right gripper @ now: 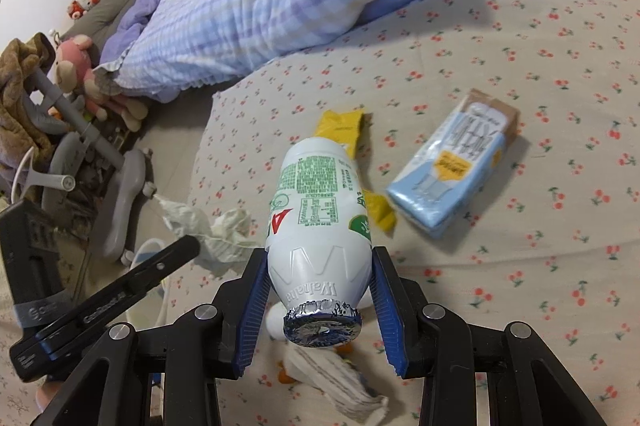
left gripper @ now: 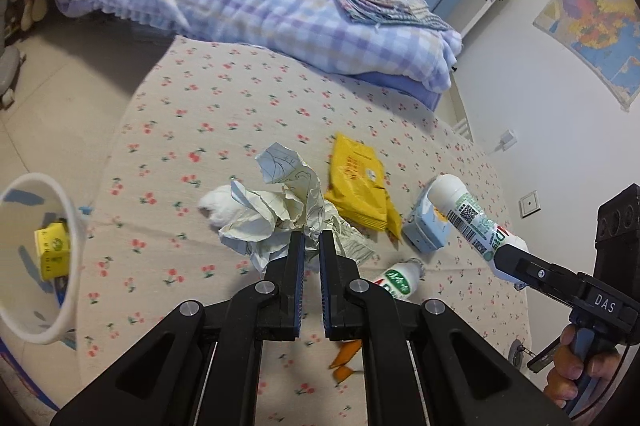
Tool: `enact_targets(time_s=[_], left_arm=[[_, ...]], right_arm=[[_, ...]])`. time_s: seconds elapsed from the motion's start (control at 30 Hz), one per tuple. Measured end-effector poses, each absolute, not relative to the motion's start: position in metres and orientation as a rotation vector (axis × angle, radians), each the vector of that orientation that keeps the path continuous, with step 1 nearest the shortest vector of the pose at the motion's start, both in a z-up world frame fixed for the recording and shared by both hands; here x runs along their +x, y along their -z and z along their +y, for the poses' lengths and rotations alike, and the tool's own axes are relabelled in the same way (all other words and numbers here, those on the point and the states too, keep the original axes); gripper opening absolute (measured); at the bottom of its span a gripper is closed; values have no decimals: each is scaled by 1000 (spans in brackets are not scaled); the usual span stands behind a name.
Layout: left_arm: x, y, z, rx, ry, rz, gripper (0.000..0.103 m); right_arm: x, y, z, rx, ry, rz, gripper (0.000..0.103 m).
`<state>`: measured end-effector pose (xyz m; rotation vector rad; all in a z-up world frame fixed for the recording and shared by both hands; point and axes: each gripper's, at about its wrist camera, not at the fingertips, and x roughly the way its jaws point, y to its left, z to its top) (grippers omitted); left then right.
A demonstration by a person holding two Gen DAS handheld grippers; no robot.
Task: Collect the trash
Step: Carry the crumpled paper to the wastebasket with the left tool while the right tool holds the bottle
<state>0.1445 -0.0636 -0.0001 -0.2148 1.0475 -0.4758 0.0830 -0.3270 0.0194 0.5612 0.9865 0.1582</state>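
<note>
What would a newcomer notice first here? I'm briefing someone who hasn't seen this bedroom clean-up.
First, the white drink bottle clamped in the right tongs, held above the cherry-print bedsheet. Next, the crumpled paper pinched in the shut left tongs, with a yellow packet and blue carton lying beyond. A white bin waits at the bed's left edge.

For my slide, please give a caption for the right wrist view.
Right tongs hold a white bottle above the bed, foil cap toward the camera.
</note>
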Motion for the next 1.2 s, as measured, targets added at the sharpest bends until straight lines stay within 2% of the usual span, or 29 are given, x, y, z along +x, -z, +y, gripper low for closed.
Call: enact_targets(time_s=[0.63,0.97,1.2], left_arm=[[141,1,100,-289,219,1028,7],[143,28,184,-341,77,1091,7],[151,44,206,-307,18,1110,8]], right_arm=[[125,-16,-199,449,-326,1029,44],[143,-2,-121,388,-434,1084,44],[147,12,-81,366,-466,1122,44]])
